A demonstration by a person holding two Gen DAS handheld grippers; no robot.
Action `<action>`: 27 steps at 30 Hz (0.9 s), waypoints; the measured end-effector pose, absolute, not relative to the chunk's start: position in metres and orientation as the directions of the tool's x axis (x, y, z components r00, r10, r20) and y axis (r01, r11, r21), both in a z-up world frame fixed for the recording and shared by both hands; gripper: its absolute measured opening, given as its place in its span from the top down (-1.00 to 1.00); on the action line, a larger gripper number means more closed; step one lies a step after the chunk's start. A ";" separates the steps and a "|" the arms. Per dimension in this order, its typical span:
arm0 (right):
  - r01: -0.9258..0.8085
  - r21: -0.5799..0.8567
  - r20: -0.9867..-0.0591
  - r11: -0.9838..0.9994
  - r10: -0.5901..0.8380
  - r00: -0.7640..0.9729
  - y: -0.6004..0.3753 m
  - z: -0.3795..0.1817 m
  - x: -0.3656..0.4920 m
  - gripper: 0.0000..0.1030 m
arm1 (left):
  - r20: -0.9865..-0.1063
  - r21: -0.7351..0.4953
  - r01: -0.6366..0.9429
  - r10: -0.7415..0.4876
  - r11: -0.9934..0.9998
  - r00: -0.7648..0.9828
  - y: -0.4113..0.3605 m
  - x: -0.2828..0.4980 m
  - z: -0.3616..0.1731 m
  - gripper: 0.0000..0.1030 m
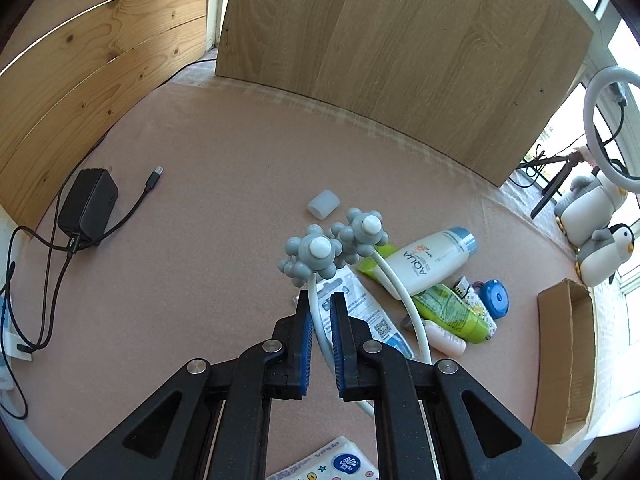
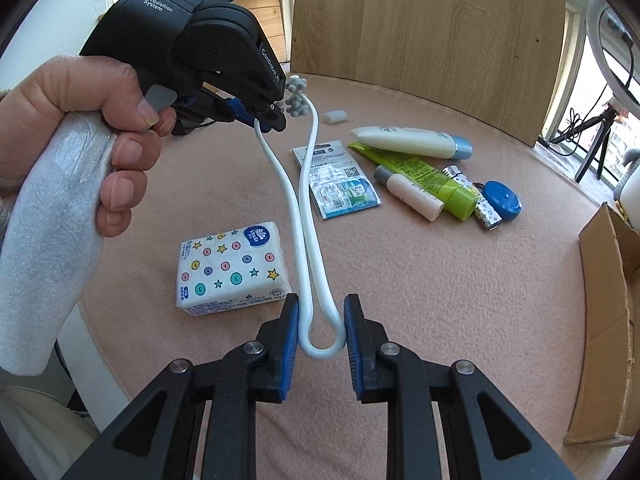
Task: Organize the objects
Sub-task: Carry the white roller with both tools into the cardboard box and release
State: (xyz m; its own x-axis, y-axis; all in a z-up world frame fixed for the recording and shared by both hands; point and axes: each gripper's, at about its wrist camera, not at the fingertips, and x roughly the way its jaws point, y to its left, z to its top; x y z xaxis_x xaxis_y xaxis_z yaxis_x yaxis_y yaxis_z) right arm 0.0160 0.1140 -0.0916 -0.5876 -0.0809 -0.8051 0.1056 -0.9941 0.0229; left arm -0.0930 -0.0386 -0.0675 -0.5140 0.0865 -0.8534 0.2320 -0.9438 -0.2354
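massager (image 2: 308,220) hangs above the tabletop (image 2: 440,280), carried at both ends: right gripper (image 2: 320,334) pinches its looped bend, left gripper (image 1: 320,320) pinches one arm below the knobbed heads, likely steadying it.

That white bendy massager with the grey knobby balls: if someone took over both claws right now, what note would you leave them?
Left claw: shut on one arm of the massager, near its balls.
Right claw: shut on the massager's looped end. It hangs above the table.
Done: massager lifted.
Left: tissue pack, sachet, white lotion bottle, green tube, blue round case lie loose. The cardboard box at the right edge looks a likely place.
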 end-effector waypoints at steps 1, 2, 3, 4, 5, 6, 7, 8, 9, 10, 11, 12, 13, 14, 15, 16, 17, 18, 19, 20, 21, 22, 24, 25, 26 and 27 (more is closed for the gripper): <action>0.102 0.018 -0.797 -0.995 -0.076 -0.599 0.115 -0.086 0.016 0.62 | -0.847 -0.235 0.224 0.086 -0.946 -0.525 -0.036 -0.096 -0.061 0.82; 0.098 0.014 -0.790 -0.995 -0.071 -0.610 0.116 -0.081 0.017 0.62 | -0.842 -0.236 0.218 0.087 -0.947 -0.533 -0.034 -0.097 -0.053 0.82; 0.094 0.011 -0.782 -0.996 -0.067 -0.619 0.117 -0.076 0.017 0.62 | -0.837 -0.238 0.213 0.089 -0.948 -0.540 -0.033 -0.100 -0.049 0.82; 0.089 0.007 -0.776 -0.996 -0.061 -0.628 0.118 -0.071 0.017 0.62 | -0.834 -0.240 0.209 0.091 -0.948 -0.544 -0.032 -0.107 -0.046 0.82; 0.085 0.003 -0.771 -0.996 -0.057 -0.635 0.118 -0.067 0.018 0.62 | -0.831 -0.242 0.204 0.094 -0.949 -0.548 -0.032 -0.105 -0.042 0.82; 0.083 0.001 -0.767 -0.997 -0.054 -0.639 0.119 -0.065 0.018 0.62 | -0.829 -0.242 0.199 0.096 -0.950 -0.551 -0.031 -0.104 -0.040 0.82; 0.081 -0.003 -0.764 -0.997 -0.050 -0.643 0.120 -0.062 0.019 0.62 | -0.827 -0.241 0.193 0.097 -0.951 -0.553 -0.029 -0.104 -0.039 0.82; 0.077 -0.005 -0.761 -0.997 -0.046 -0.647 0.120 -0.061 0.020 0.62 | -0.826 -0.240 0.188 0.099 -0.952 -0.555 -0.028 -0.104 -0.036 0.82; 0.074 -0.006 -0.759 -0.997 -0.044 -0.650 0.121 -0.059 0.022 0.62 | -0.824 -0.241 0.182 0.101 -0.953 -0.558 -0.028 -0.100 -0.032 0.82; 0.071 -0.008 -0.757 -0.997 -0.041 -0.652 0.121 -0.058 0.024 0.62 | -0.823 -0.240 0.177 0.103 -0.955 -0.559 -0.025 -0.098 -0.032 0.82; 0.067 -0.008 -0.755 -0.998 -0.038 -0.655 0.122 -0.057 0.026 0.62 | -0.822 -0.239 0.171 0.105 -0.956 -0.560 -0.022 -0.097 -0.032 0.82; 0.063 -0.008 -0.753 -0.998 -0.036 -0.657 0.124 -0.056 0.027 0.62 | -0.821 -0.238 0.166 0.106 -0.957 -0.561 -0.020 -0.097 -0.031 0.82; 0.059 -0.008 -0.752 -0.998 -0.033 -0.658 0.126 -0.056 0.028 0.62 | -0.820 -0.237 0.162 0.107 -0.958 -0.563 -0.018 -0.097 -0.030 0.82; 0.054 -0.008 -0.751 -0.999 -0.030 -0.660 0.127 -0.055 0.030 0.62 | -0.818 -0.236 0.156 0.109 -0.959 -0.565 -0.015 -0.096 -0.028 0.82; 0.050 -0.008 -0.750 -0.999 -0.027 -0.661 0.128 -0.055 0.030 0.62 | -0.817 -0.235 0.150 0.112 -0.960 -0.566 -0.012 -0.096 -0.027 0.82; 0.047 -0.009 -0.749 -0.999 -0.024 -0.662 0.129 -0.054 0.034 0.62 | -0.816 -0.234 0.143 0.114 -0.962 -0.566 -0.009 -0.096 -0.026 0.82; 0.042 -0.010 -0.748 -0.999 -0.021 -0.664 0.130 -0.053 0.035 0.62 | -0.816 -0.233 0.136 0.117 -0.963 -0.566 -0.005 -0.097 -0.026 0.82; 0.037 -0.011 -0.746 -0.999 -0.017 -0.666 0.132 -0.053 0.037 0.62 | -0.815 -0.231 0.128 0.120 -0.964 -0.568 -0.001 -0.098 -0.024 0.82; 0.031 -0.011 -0.745 -0.999 -0.013 -0.667 0.134 -0.052 0.038 0.62 | -0.814 -0.230 0.119 0.123 -0.966 -0.568 0.003 -0.099 -0.024 0.82; 0.025 -0.011 -0.743 -1.000 -0.008 -0.670 0.136 -0.051 0.040 0.62 | -0.813 -0.228 0.109 0.128 -0.967 -0.568 0.008 -0.100 -0.023 0.82; 0.017 -0.011 -0.741 -1.000 -0.003 -0.672 0.139 -0.051 0.041 0.62 | -0.812 -0.228 0.098 0.134 -0.969 -0.569 0.014 -0.101 -0.022 0.82; 0.008 -0.011 -0.739 -1.000 0.003 -0.674 0.142 -0.050 0.043 0.62 | -0.810 -0.227 0.085 0.140 -0.970 -0.569 0.021 -0.103 -0.021 0.82; -0.012 -0.012 -0.736 -1.000 0.016 -0.676 0.148 -0.049 0.047 0.62 | -0.807 -0.226 0.055 0.155 -0.973 -0.569 0.037 -0.106 -0.019 0.82; -0.024 -0.012 -0.735 -1.000 0.025 -0.678 0.152 -0.049 0.049 0.62 | -0.807 -0.226 0.040 0.164 -0.973 -0.568 0.046 -0.108 -0.018 0.82; -0.038 -0.012 -0.734 -0.999 0.035 -0.679 0.157 -0.049 0.051 0.62 | -0.806 -0.226 0.023 0.173 -0.974 -0.566 0.056 -0.110 -0.018 0.82; -0.053 -0.012 -0.732 -0.999 0.045 -0.680 0.162 -0.048 0.054 0.62 | -0.805 -0.225 0.005 0.183 -0.974 -0.564 0.066 -0.112 -0.018 0.82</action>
State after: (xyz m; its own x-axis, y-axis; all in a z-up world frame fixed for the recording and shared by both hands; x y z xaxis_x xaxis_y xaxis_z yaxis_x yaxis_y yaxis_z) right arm 0.0542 0.1619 -0.0484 -0.6796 0.0449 -0.7323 -0.0527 -0.9985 -0.0123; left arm -0.1119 0.0656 -0.0179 -0.5641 0.1832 -0.8052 0.0055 -0.9742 -0.2255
